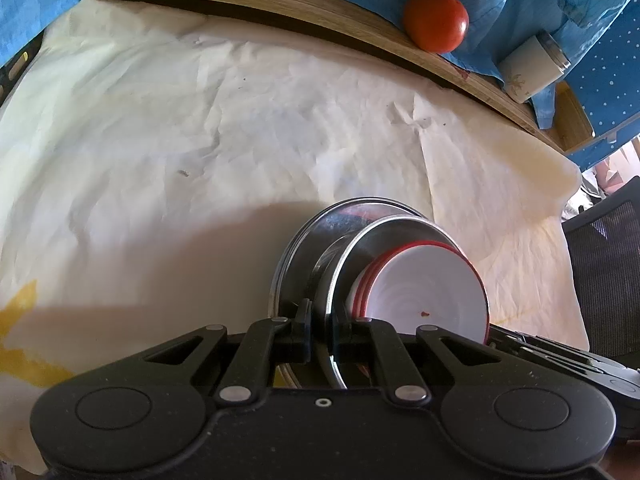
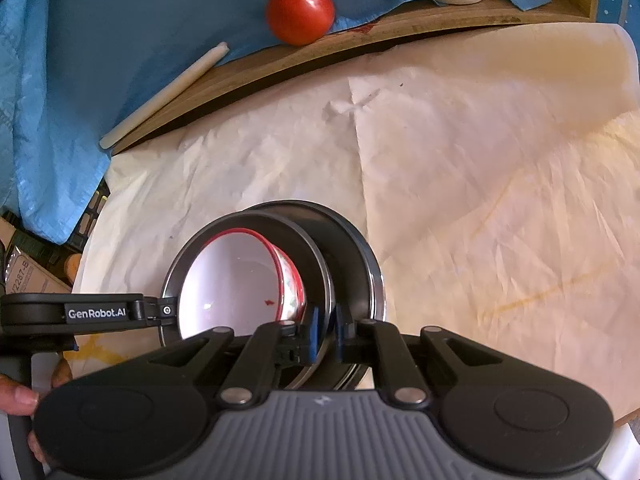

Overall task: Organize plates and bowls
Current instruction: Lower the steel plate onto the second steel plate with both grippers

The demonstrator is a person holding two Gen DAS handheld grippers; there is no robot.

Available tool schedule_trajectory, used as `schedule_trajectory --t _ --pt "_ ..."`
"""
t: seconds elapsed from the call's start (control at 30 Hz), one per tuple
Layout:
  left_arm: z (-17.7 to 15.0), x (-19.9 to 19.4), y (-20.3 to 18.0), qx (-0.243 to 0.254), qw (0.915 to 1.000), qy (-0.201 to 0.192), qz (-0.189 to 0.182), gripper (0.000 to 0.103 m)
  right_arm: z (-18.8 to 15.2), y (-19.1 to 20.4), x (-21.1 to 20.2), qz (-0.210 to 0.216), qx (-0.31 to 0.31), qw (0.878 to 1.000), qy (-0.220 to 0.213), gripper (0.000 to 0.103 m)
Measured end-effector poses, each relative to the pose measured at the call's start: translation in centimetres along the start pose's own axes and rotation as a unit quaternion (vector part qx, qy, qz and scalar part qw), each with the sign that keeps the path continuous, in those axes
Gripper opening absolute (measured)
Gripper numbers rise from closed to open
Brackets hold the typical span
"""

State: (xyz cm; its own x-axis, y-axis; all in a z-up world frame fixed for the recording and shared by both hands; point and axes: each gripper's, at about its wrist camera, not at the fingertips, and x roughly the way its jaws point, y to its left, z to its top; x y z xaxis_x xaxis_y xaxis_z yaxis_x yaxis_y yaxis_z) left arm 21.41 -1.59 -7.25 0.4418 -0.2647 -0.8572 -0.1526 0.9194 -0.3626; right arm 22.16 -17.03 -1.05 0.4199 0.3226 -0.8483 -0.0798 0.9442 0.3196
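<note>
A stack of white bowls with red rims sits nested in a steel bowl. That steel bowl sits in or just above a wider steel bowl; I cannot tell if they touch. My left gripper is shut on the inner steel bowl's rim. In the right wrist view my right gripper is shut on the opposite side of the inner steel bowl's rim, with the white bowls left of it and the wider bowl behind. The left gripper comes in from the left there.
Crumpled white paper covers the table. Along the back lies a wooden board under a blue cloth, with a red tomato, a white stick and a white cup. A mesh chair stands at the right.
</note>
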Motion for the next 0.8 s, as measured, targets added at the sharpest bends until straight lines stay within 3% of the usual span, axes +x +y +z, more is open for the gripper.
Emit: schedule_trajectory --t 0.8 --pt "-0.01 0.12 0.06 0.006 0.9999 -0.003 -0.008 0.009 -0.51 0.17 -0.13 -0.01 0.006 1.0 -0.018 0.012"
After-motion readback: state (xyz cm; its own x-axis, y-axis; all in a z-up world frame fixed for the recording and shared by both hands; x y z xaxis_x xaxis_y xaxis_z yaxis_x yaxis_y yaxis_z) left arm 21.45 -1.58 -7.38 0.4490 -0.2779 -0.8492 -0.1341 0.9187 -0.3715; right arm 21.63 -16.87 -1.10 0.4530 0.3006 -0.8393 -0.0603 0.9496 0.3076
